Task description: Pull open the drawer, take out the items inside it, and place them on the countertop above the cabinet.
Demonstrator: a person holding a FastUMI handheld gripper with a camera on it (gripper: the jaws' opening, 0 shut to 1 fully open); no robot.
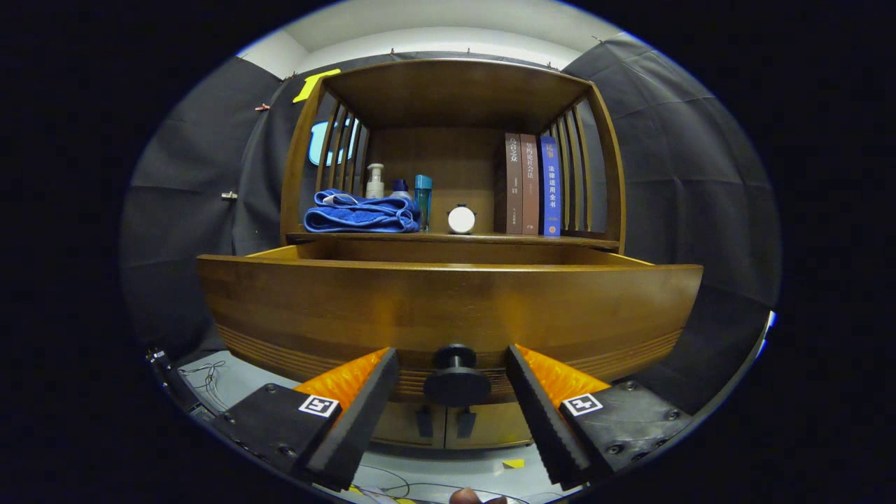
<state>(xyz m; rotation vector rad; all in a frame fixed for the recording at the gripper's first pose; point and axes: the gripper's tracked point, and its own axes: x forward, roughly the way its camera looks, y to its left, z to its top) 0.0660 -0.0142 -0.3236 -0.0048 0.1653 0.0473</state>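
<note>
A brown wooden cabinet stands ahead, and its drawer (pixel 448 308) is pulled out toward me, with the wide front panel facing me. I cannot see inside the drawer from this low angle. A round dark knob (pixel 456 378) sticks out from the lower middle of the drawer front. My gripper (pixel 453 360) is open, one finger on each side of the knob, neither touching it. Above the drawer runs the countertop (pixel 483 238).
On the countertop lie a folded blue towel (pixel 360 212), a white pump bottle (pixel 375 181), a blue bottle (pixel 423 199), a small white round clock (pixel 461 219) and three upright books (pixel 532 184). Slatted sides and a top board frame the shelf. Two lower cabinet doors (pixel 448 423) sit under the drawer. Cables lie on the floor.
</note>
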